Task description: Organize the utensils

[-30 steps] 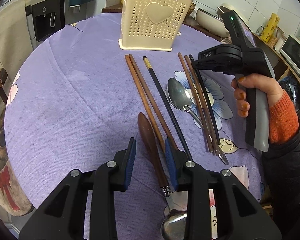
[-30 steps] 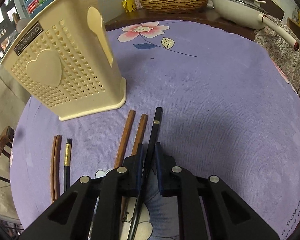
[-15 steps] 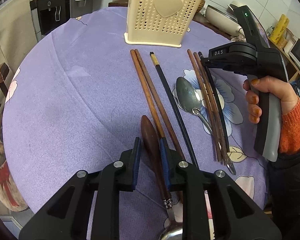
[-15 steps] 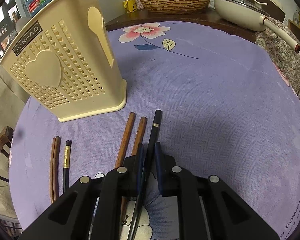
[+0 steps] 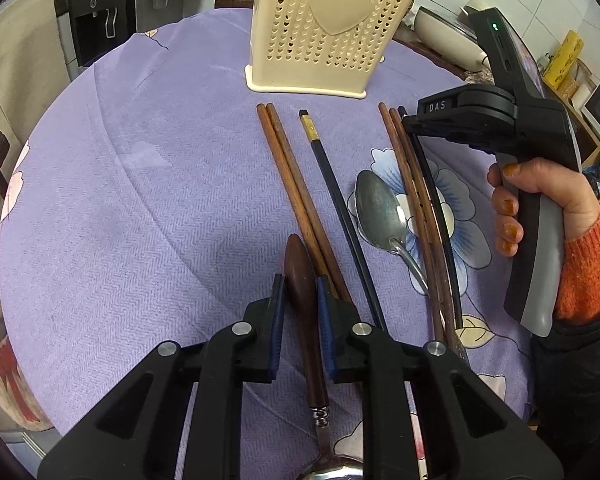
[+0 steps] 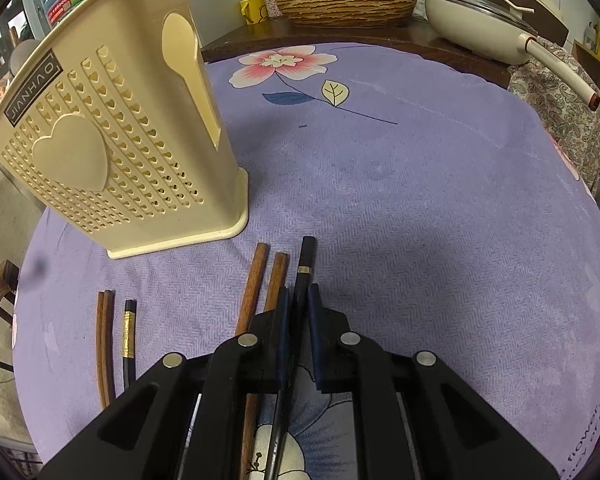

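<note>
Wooden spoon handle [image 5: 302, 280] pinched in our left gripper [image 5: 301, 292] on the purple cloth [image 5: 140, 200] | right gripper [image 6: 298, 300] clamps a black chopstick [image 6: 305, 258] | only right view shows cream holder's [image 6: 112, 148] side slot.

"JIANHAO" on utensil holder [image 5: 327, 28]; "DAS" on right gripper [image 5: 410, 126]

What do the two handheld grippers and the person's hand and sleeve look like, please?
Both grippers, left gripper and right gripper, have black frames, silver bolts and blue finger pads. The right one has a grey handle, a green light and "DAS" lettering. The right hand has orange-painted nails and an orange knit cuff.
</note>
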The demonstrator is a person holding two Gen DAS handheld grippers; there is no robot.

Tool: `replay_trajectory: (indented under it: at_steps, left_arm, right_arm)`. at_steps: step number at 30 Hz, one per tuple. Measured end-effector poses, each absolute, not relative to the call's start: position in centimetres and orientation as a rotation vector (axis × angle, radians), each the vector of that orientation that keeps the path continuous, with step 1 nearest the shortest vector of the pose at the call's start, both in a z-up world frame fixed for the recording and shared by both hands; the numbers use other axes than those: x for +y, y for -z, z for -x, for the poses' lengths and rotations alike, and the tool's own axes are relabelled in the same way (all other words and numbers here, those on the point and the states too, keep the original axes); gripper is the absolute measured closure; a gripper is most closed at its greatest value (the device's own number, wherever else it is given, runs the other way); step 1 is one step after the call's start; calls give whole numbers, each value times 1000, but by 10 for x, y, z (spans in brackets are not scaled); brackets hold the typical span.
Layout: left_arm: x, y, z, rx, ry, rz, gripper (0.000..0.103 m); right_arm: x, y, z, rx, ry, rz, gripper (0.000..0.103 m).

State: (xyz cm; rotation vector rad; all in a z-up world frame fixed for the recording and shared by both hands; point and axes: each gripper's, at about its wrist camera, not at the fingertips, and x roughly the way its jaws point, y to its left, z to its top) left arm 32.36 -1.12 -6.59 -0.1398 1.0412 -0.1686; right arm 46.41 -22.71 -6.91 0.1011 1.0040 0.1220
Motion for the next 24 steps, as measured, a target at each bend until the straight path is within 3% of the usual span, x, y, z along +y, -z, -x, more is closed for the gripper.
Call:
replay_trajectory:
  at_steps: [11,24]
  left_arm:
    - [-5,61,-330,1016,174,161,87]
    - [19,-9,-319,830,197,192,88]
  right_arm:
    - [-237,67,-463,981,-171,-179,95]
    - [-247,2,-416,773,-251,-170,95]
